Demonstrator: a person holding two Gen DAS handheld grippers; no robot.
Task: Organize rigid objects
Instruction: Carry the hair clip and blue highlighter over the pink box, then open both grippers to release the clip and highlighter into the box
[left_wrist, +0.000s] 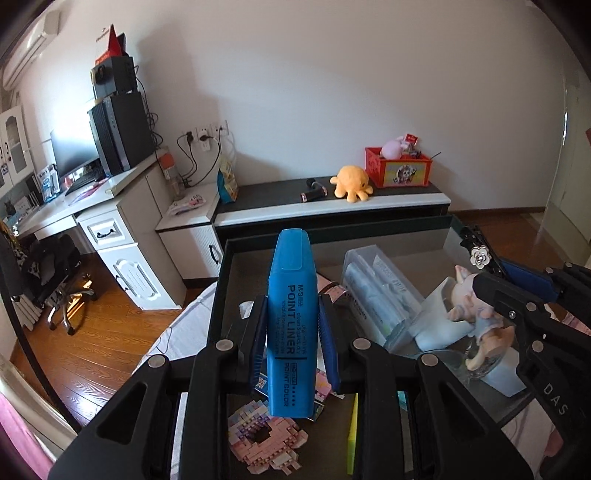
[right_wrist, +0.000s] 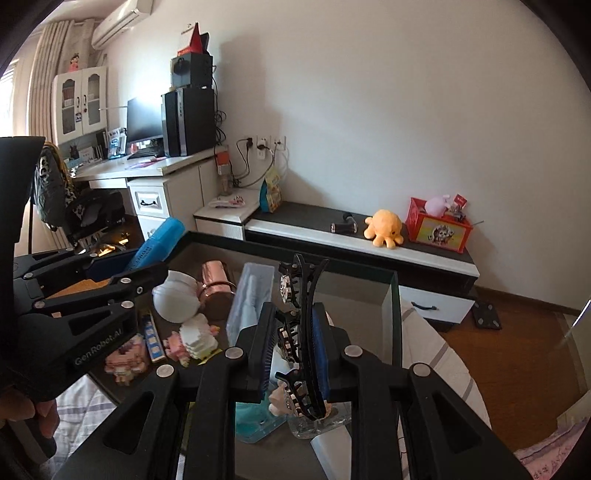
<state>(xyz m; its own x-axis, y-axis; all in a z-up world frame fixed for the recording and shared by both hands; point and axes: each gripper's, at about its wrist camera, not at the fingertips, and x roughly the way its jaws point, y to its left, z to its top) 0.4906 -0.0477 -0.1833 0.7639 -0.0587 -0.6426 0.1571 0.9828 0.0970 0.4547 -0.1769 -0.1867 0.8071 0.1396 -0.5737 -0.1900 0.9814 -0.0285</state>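
Note:
My left gripper (left_wrist: 292, 334) is shut on a blue highlighter (left_wrist: 291, 325) marked POINT LINER, held upright above the dark glass table (left_wrist: 221, 280). Seen from the right wrist, that highlighter (right_wrist: 157, 245) sticks out of the left gripper (right_wrist: 122, 273) at the left. My right gripper (right_wrist: 293, 347) is shut on a black hair claw clip (right_wrist: 301, 332) with a flower ornament. In the left wrist view the right gripper (left_wrist: 517, 291) enters from the right with the clip's flower (left_wrist: 480, 256) showing. On the table lie pink block figures (left_wrist: 264, 443), a clear box (left_wrist: 380, 291) and a small figurine (left_wrist: 476, 314).
A low black-and-white cabinet (right_wrist: 369, 245) behind the table carries an orange plush octopus (right_wrist: 384, 227) and a red box (right_wrist: 439, 225). A copper cup (right_wrist: 214, 288), a white vase (right_wrist: 177, 295) and a clear box (right_wrist: 251, 302) crowd the table. A desk (right_wrist: 147, 170) with computer stands left.

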